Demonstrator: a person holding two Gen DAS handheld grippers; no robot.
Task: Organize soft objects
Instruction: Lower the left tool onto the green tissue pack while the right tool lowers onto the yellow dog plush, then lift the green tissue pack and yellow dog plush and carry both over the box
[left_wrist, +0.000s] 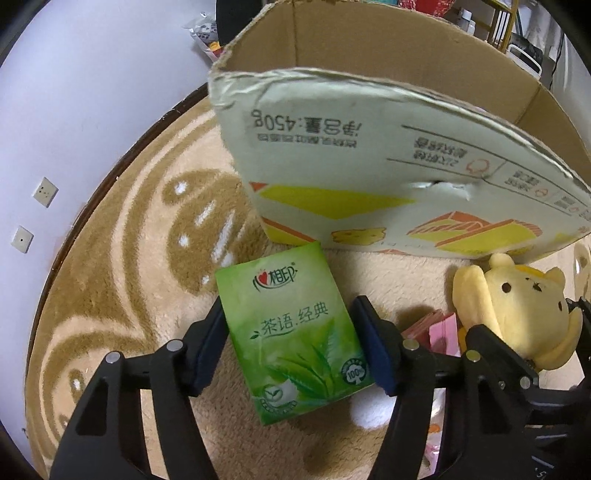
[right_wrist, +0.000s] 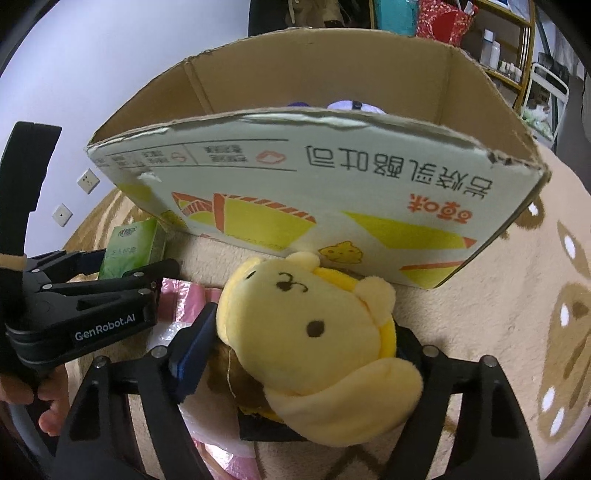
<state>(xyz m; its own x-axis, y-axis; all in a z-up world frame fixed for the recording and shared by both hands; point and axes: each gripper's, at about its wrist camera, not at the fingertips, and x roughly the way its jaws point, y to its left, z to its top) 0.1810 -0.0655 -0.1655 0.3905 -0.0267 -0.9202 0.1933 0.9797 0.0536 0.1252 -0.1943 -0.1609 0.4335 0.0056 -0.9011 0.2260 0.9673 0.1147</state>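
Both hands are loaded at once, which suggests the soft things are being carried in pairs to the cardboard box standing open-topped on the patterned rug. The left tongs are closed onto a green tissue pack, pads pressing its two long edges so the printed face lies flat toward the camera; gripped across its narrower width, the pack probably stays stiff enough not to fold. It appears lifted just clear of the rug, close in front of the box's near wall. The right tongs are clamped around a yellow plush bear, squeezed at the neck below the head (the far finger is mostly hidden behind the stuffing), leaving the head bulging forward and one arm flopped over the jaw. Pink plastic bags lie on the rug between the two tools, not yet picked up. Something pale and purple peeks above the box's near rim, so the box likely already holds some items. Both loads sit below the rim; they would need raising before going in.
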